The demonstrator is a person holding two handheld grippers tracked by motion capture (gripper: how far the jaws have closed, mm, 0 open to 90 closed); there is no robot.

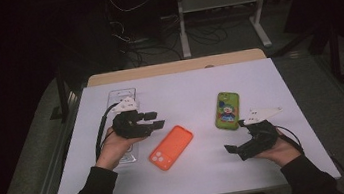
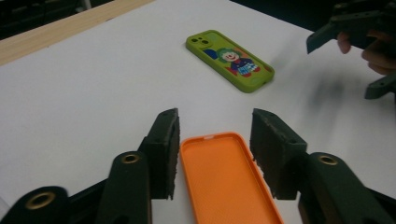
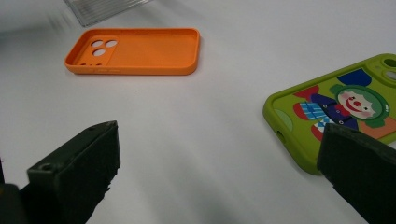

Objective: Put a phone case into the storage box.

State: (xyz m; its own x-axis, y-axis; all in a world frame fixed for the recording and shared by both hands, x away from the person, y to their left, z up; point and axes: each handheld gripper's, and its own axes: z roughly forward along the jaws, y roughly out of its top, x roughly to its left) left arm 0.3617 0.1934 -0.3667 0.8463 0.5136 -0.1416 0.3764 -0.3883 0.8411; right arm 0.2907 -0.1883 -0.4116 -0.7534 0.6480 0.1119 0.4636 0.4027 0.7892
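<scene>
Between the jaws of the left gripper (image 2: 215,154), spread and not yet pressing: orange phone case (image 2: 224,179), flat on the white surface (image 2: 93,93), open side up, long axis running along the jaws. Right gripper (image 1: 238,136) wide open, farther off, nearer the green case (image 1: 227,110).

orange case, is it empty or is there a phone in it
Empty. The orange case lies open side up on the table; its textured inner floor shows bare, and the table shows through its camera holes.
</scene>
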